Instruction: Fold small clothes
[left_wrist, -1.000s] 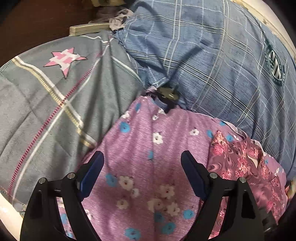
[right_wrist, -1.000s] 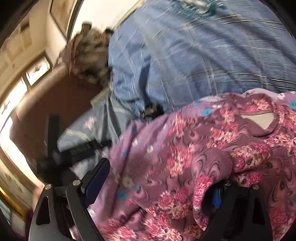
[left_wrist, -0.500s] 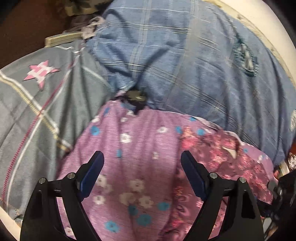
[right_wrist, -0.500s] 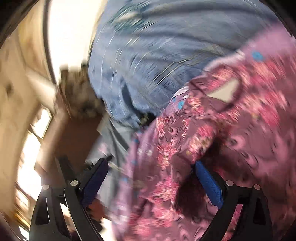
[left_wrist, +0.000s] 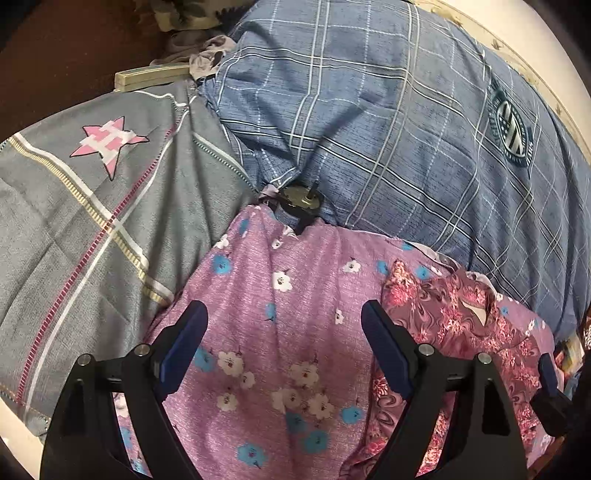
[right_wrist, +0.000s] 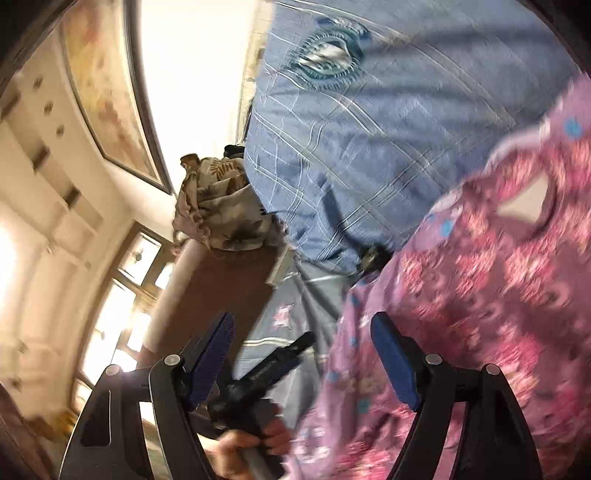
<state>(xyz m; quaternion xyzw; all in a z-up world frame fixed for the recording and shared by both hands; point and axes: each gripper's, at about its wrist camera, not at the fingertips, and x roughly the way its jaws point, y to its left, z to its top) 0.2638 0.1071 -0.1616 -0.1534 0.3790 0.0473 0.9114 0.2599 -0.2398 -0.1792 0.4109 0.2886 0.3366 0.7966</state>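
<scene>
Claws over the garment, neither gripping

The left claw (left_wrist: 284, 350) stands wide and empty above the lilac flowered garment (left_wrist: 295, 332) on the bed; the right claw (right_wrist: 303, 354), jaws closing on nothing, sits at the garment's magenta-print side (right_wrist: 498, 277), nearer the neckline (left_wrist: 476, 314), which lies to the left claw's right.

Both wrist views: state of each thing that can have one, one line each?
Left gripper: jaws wide apart above the lilac cloth, nothing between them.
Right gripper: jaws closing, no cloth between them.
Lilac flowered garment: spread fairly flat, unfolded.
Dark pink floral garment: rumpled, lying on the lilac one's right side.
Blue plaid quilt: bunched behind the garments.
Grey star sheet: spread, creased.
</scene>
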